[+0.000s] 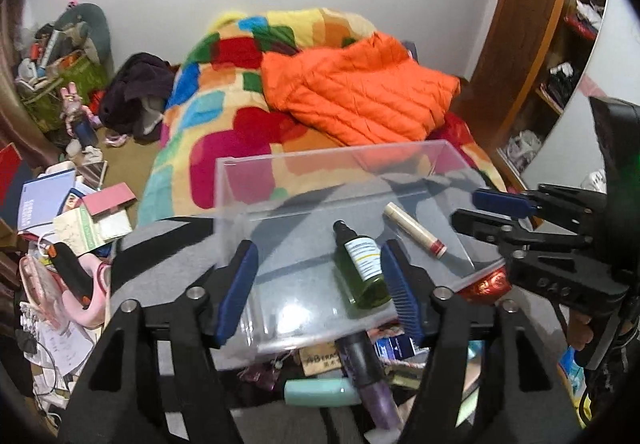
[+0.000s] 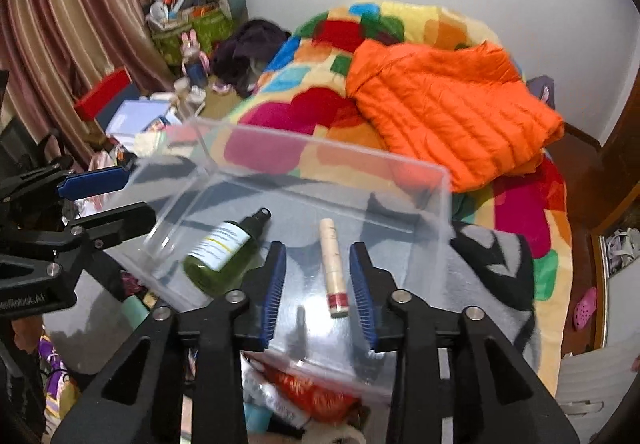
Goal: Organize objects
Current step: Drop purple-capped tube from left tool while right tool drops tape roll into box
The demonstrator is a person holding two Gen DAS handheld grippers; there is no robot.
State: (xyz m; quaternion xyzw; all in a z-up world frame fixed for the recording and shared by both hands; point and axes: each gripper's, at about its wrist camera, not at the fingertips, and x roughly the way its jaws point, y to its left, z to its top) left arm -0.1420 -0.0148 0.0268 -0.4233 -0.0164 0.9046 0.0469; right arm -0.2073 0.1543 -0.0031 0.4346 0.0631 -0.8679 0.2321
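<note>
- So, far left first: a messy heap of books and papers (image 1: pixel 76 203) on the floor beside the bed, not part of this step as far as I can judge.
- Next over, the left gripper (image 1: pixel 320 290) hangs at the near edge of the clear plastic bin (image 1: pixel 280 179). Its fingers stand roughly half apart with nothing clamped. The green spray bottle (image 1: pixel 362 268) lies on the bin floor right against its right-hand pad (touching or just beside, can't say which).
- Middle: the bin sits on a grey and black cloth (image 2: pixel 492 256) at the foot of the bed, and it holds two things, the spray bottle and a cream tube with a red band (image 2: pixel 333 268).
- Right of that, the right gripper (image 2: pixel 318 296) hovers over the tube with a narrower gap. The tube lies between the pads but they aren't pressing on it, so nothing's held there either.
- Further right and behind: the orange puffer jacket (image 2: pixel 456 115) lies on the patchwork blanket (image 2: pixel 280 115).
- My read on the step: both items look freshly dropped, so this is a release.
- Next move probably calls for lifting both grippers clear of the bin walls, then reaching down to the clutter in front, e.g. the mint tube (image 1: pixel 320 392) or purple bottle (image 1: pixel 372 384), without nudging the bin.
</note>
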